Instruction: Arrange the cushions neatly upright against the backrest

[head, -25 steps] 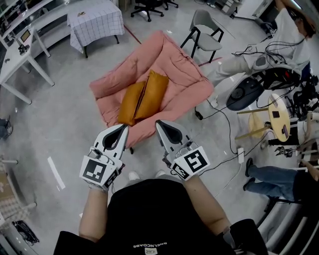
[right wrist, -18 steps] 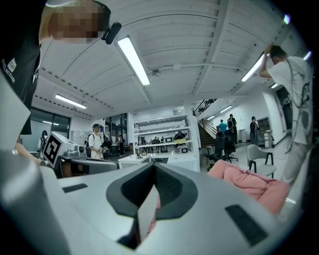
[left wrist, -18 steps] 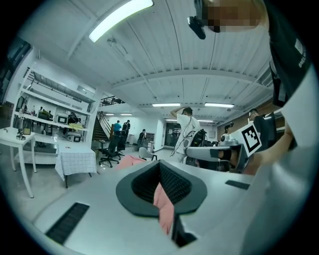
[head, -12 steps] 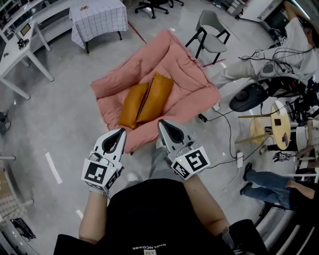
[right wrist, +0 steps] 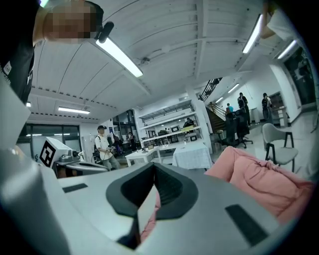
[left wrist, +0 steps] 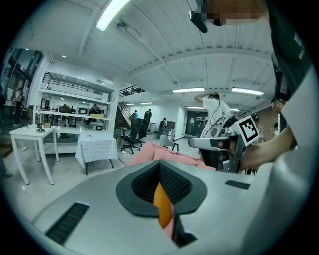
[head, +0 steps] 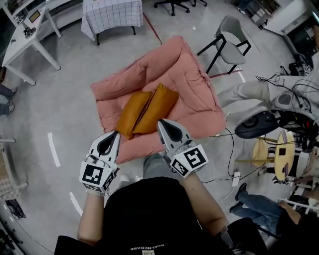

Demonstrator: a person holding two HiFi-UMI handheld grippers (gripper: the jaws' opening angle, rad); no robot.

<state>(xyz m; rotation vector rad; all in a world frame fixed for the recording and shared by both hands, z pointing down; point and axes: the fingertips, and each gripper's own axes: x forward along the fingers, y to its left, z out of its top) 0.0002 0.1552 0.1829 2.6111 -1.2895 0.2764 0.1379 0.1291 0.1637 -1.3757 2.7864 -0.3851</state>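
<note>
Two orange cushions [head: 145,110] lean side by side on the seat of a pink padded sofa [head: 177,69], whose backrest rises on the far side. My left gripper [head: 115,133] hovers shut and empty over the sofa's near edge, just short of the left cushion. My right gripper [head: 162,122] is shut too, holding nothing, with its tip near the right cushion's near corner. In the left gripper view a strip of orange cushion [left wrist: 162,203] shows beyond the closed jaws. The right gripper view shows the pink sofa [right wrist: 259,180] to the right.
A table with a checked cloth [head: 112,12] and a white desk [head: 27,35] stand beyond the sofa. A grey chair [head: 231,35] is at its far right. Cables, a round wooden stool [head: 276,154] and a person's legs [head: 256,211] crowd the right side.
The head view has shifted, so the sofa and cushions now sit lower and closer to both grippers. Both grippers stay shut and keep their places in front of me.
</note>
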